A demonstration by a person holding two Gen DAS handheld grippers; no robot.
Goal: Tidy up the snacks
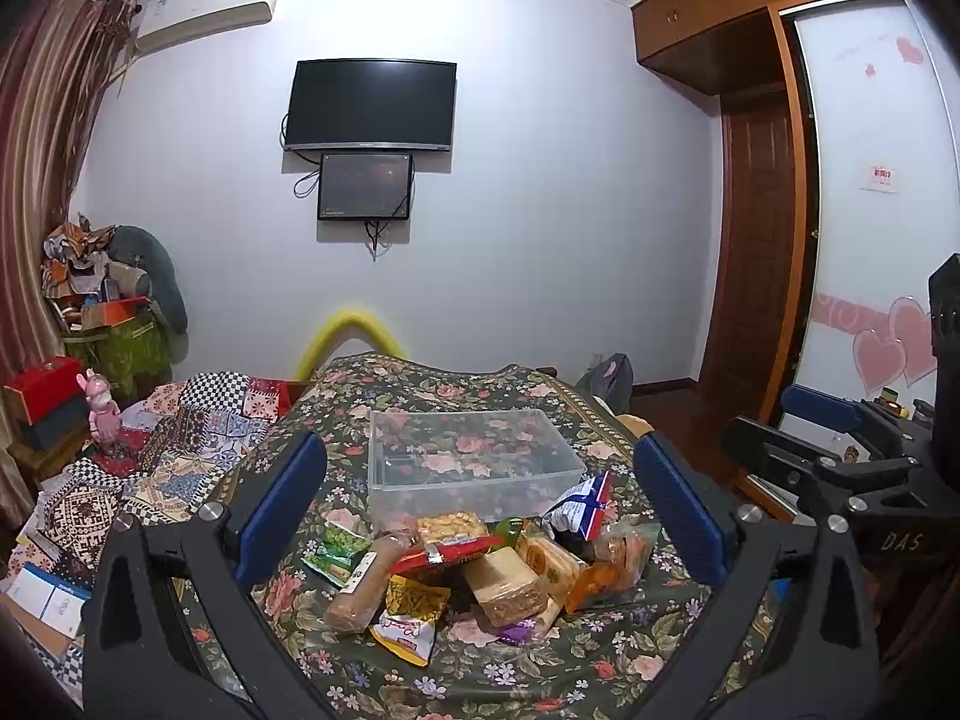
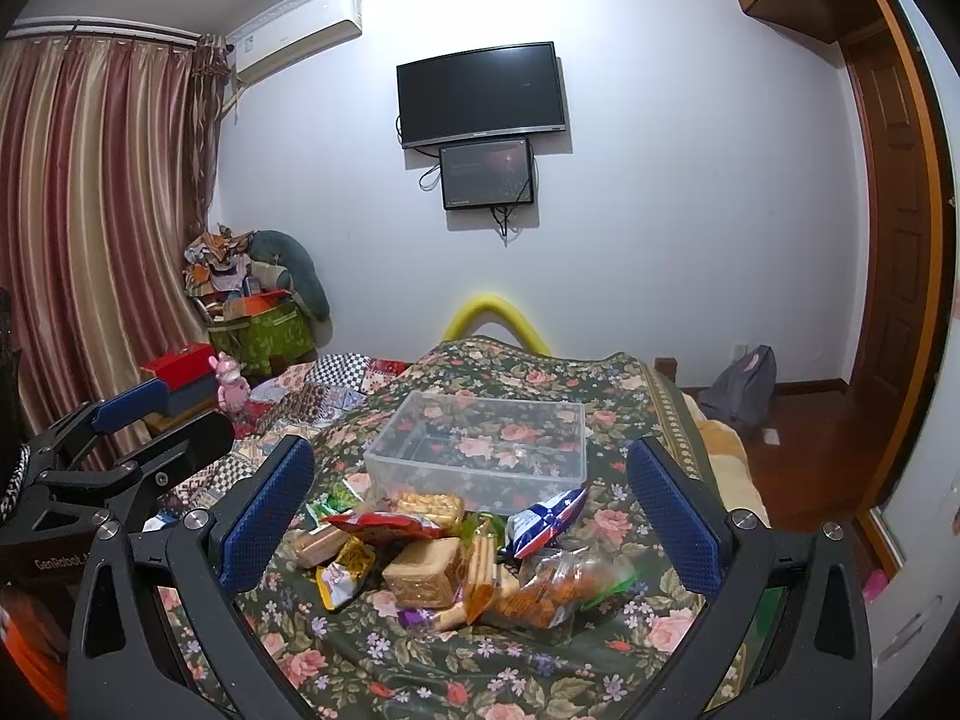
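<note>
A heap of packaged snacks (image 1: 480, 570) lies on a floral bedspread (image 1: 540, 678), just in front of a clear plastic box (image 1: 474, 456) that stands empty. The heap also shows in the right wrist view (image 2: 444, 558), with the box (image 2: 480, 456) behind it. My left gripper (image 1: 480, 516) is open and empty, hovering above the heap with its blue pads wide apart. My right gripper (image 2: 474, 516) is open and empty too, hovering over the heap. Each gripper shows at the edge of the other's view: the right one (image 1: 804, 420) and the left one (image 2: 150, 414).
A patchwork quilt (image 1: 180, 438) covers the bed's left side. A pink toy (image 1: 102, 414) and red box (image 1: 48, 384) stand at left. A TV (image 1: 372, 105) hangs on the far wall. A wardrobe (image 1: 870, 240) and the wood floor (image 2: 798, 450) lie to the right.
</note>
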